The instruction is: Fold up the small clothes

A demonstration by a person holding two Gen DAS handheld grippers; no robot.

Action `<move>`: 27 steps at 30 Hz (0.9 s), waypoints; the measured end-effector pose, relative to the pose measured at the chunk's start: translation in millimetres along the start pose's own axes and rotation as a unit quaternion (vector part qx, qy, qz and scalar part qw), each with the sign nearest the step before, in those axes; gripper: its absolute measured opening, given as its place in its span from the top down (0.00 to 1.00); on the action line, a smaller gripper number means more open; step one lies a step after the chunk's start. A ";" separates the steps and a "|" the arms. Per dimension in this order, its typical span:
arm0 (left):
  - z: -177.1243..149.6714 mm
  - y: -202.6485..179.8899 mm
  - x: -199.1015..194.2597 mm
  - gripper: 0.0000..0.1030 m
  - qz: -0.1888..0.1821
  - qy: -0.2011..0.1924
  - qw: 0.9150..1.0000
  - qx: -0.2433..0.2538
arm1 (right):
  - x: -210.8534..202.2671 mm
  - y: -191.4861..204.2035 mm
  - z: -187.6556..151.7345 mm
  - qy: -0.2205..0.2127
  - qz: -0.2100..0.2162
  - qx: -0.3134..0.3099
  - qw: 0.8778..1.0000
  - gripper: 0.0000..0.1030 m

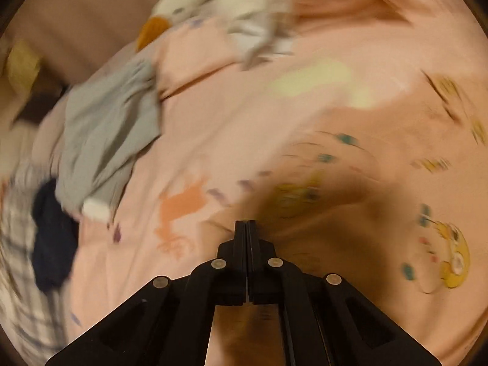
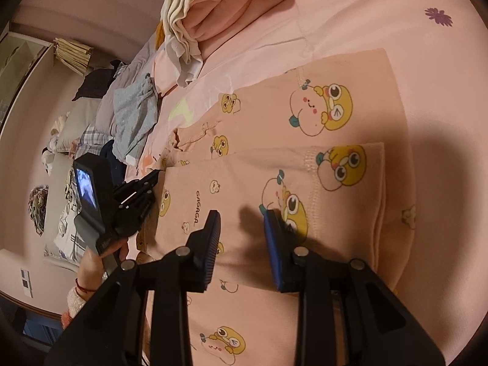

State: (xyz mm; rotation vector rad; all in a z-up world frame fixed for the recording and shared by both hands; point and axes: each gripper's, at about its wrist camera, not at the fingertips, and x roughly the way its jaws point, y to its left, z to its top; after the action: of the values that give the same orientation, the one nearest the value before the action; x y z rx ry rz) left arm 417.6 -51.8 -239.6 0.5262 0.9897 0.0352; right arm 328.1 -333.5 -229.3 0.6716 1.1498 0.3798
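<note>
Folded pink garment (image 2: 274, 158) lies lengthwise across the bedsheet (image 2: 350, 21).

peach cartoon-print garment (image 2: 274, 158), pink sheet (image 2: 366, 24), grey shirt (image 1: 106, 128)

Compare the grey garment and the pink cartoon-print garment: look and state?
The grey garment is plain and lies crumpled in a heap; the pink cartoon-print garment carries yellow characters and lies flat, partly folded. The grey one sits far off; the pink one lies under the right gripper. Both rest on the pink bedding.
</note>
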 end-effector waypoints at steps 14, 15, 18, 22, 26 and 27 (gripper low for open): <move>-56.9 9.9 -34.2 0.97 -0.117 -0.010 0.989 -0.095 | -4.2 24.4 -11.1 0.003 -0.131 -0.064 0.989 0.82; -63.7 10.6 -37.7 0.97 -0.103 -0.032 0.990 -0.088 | -1.2 16.6 -12.0 0.009 -0.141 -0.052 0.989 0.87; -84.0 19.0 -41.2 0.97 -0.032 -0.019 0.997 -0.066 | -19.1 -5.7 -22.8 0.012 -0.096 0.000 0.995 0.91; -121.1 67.9 -65.6 0.96 -0.045 0.019 0.991 -0.124 | -51.5 -19.3 -56.6 0.032 -0.122 0.045 0.991 0.89; -172.9 78.2 -122.7 0.45 -0.119 0.012 0.980 -0.160 | -96.1 1.9 -95.4 0.020 -0.203 0.025 0.979 0.42; -180.3 73.9 -129.8 0.38 -0.128 0.008 0.979 -0.159 | -108.3 9.5 -109.4 0.009 -0.222 0.020 0.975 0.38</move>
State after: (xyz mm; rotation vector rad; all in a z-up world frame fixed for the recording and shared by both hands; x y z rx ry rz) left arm 215.5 52.2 -183.5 0.1040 1.0376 -0.0331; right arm 186.7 -359.3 -173.4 0.4286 1.2893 -0.0180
